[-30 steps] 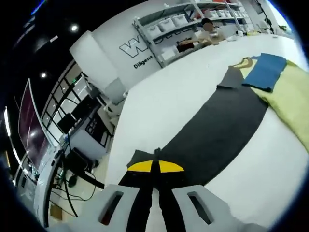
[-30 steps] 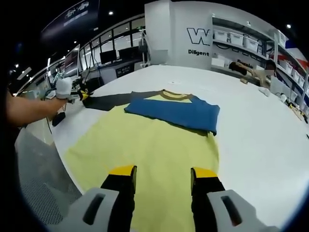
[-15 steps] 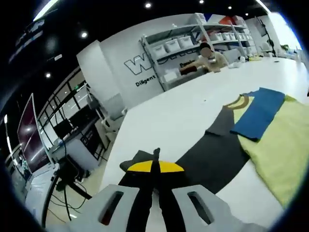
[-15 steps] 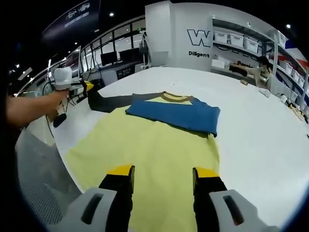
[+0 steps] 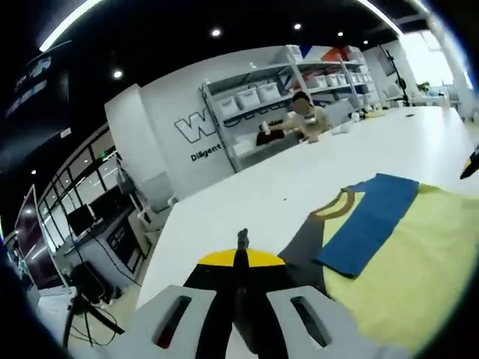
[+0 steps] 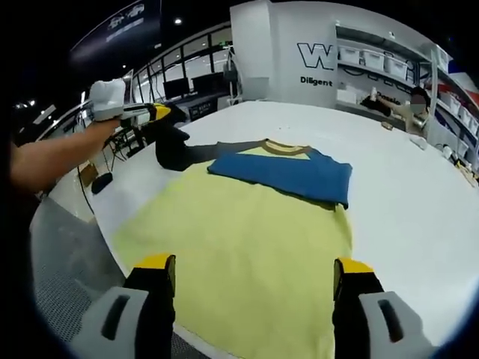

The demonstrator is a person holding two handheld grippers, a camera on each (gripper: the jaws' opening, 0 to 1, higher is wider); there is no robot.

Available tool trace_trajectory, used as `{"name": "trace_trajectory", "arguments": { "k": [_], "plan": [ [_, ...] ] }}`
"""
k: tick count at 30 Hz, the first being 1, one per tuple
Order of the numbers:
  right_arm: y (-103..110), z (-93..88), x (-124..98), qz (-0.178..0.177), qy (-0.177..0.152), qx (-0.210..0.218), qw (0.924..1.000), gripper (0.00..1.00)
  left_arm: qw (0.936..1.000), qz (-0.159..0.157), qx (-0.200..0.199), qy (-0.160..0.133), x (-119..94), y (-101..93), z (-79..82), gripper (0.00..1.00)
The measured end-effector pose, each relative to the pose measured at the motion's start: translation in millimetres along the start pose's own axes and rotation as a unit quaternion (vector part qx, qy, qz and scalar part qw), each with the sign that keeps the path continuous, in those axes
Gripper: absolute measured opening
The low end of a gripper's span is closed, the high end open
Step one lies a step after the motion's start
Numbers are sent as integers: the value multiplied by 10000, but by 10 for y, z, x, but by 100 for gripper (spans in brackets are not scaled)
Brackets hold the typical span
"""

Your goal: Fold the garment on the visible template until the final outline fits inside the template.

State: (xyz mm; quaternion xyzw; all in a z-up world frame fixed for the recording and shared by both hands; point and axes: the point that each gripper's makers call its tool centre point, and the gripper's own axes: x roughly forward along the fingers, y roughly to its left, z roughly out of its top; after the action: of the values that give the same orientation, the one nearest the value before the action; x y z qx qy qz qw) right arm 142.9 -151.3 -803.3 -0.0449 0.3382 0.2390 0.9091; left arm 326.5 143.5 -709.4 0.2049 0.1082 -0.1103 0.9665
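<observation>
The left gripper (image 5: 241, 263) is clamped on the cuff end of the dark sleeve (image 6: 200, 152), holding it raised off the table; in the right gripper view the same gripper (image 6: 153, 112) sits up at the left with the sleeve draping down from it to the shirt. The right gripper (image 6: 254, 271) is spread wide, holding nothing, hovering over the near hem.

The shirt (image 6: 247, 239) lies flat on the white table (image 6: 404, 202), yellow body toward the near edge, collar at the far end. The other sleeve, blue (image 6: 288, 173), is already folded across the chest. I can't make out any template outline here; it may be under the cloth.

Step in hand looks like folding the dark sleeve in over the body. To do it well: carry the cuff across and lay it over the chest beside or on the blue sleeve, keep the crease along the shoulder line straight, lower before letting go so it doesn't bunch. The free gripper could pin the body so the cloth doesn't drag. Body fold not yet done.

The table is large, plain, smooth white. Room: a white wall with big lettering (image 5: 200, 131), shelves with bins (image 5: 299, 82), a person (image 5: 303, 120) seated at the far end, dark glass partitions to one side.
</observation>
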Motion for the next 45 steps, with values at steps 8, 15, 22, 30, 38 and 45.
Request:
{"name": "trace_trajectory", "arguments": {
  "k": [8, 15, 22, 30, 38, 45],
  "plan": [
    [3, 34, -81, -4, -127, 6, 9999, 87, 9999, -123, 45, -87, 86, -118, 171, 0],
    [38, 62, -100, 44, -191, -19, 9998, 86, 9990, -302, 32, -334, 264, -409, 536, 0],
    [42, 48, -115, 85, -205, 7, 9998, 84, 9965, -610, 38, -568, 466, -865, 879, 0],
    [60, 38, -120, 153, -201, 22, 9997, 83, 9923, -1017, 75, -706, 667, -1461, 1135, 0],
    [53, 1, -139, 166, -157, 18, 9997, 82, 9867, -1461, 184, -684, 782, -2057, 1183, 0],
    [40, -32, -158, 151, -118, 18, 9998, 81, 9830, -1698, 278, -645, 789, -2426, 1130, 0]
  ]
}}
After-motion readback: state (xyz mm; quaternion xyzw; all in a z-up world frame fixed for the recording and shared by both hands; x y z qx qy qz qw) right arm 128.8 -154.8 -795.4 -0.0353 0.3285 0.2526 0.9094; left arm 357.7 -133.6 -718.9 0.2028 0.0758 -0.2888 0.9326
